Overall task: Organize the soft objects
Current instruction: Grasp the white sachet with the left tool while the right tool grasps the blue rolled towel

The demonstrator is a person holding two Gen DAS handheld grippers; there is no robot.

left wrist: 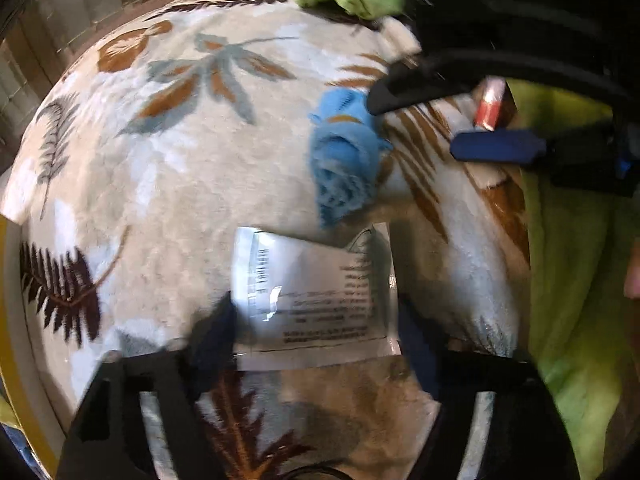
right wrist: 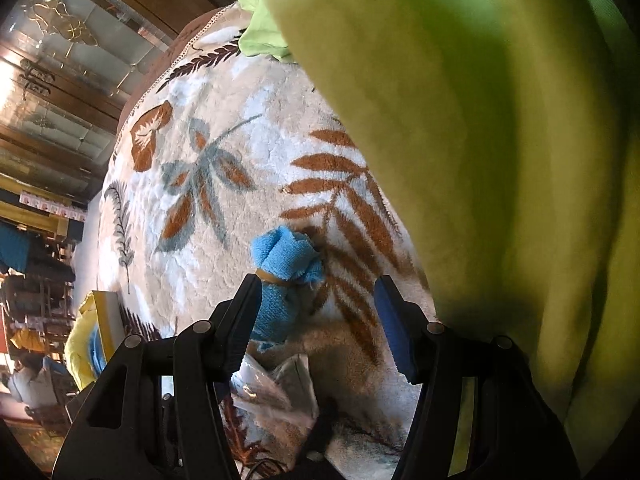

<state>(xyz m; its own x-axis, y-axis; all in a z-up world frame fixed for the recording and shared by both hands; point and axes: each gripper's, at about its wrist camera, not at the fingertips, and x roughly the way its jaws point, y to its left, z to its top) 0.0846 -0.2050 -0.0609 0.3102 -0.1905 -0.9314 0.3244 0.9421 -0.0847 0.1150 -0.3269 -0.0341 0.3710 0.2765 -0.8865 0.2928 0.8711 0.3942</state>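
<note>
Plush beige blanket [left wrist: 168,168] with brown, grey-blue and dark fern-leaf print: fills most of both views as the working surface.

Rolled sky-blue terry cloth [left wrist: 344,160] bound by a tan band: centre-right of the left wrist view, lying on the blanket; lower centre of the right wrist view [right wrist: 286,268], its lower end touching the left finger there.

Flat white plastic-wrapped packet [left wrist: 316,296] with black printed text: lower centre of the left wrist view, lying on the blanket between the finger pads; only a crumpled part seen at bottom centre of the right wrist view [right wrist: 276,384].

Left gripper [left wrist: 316,320]: black fingers either side of the packet, blurred; pressing on it or merely flanking it, cannot tell.

Right gripper [right wrist: 320,320]: black fingers with a blue pad, spread apart, nothing clamped; blue cloth beside the left finger only. Also seen at upper right of the left wrist view [left wrist: 416,124], tips at the top end of the blue cloth.

Lime-green fleece fabric [right wrist: 480,160]: right half of the right wrist view, close to the lens; right edge and top of the left wrist view [left wrist: 568,280].

Small red-and-white object [left wrist: 490,106]: upper right of the left wrist view, too blurred to identify.
</note>
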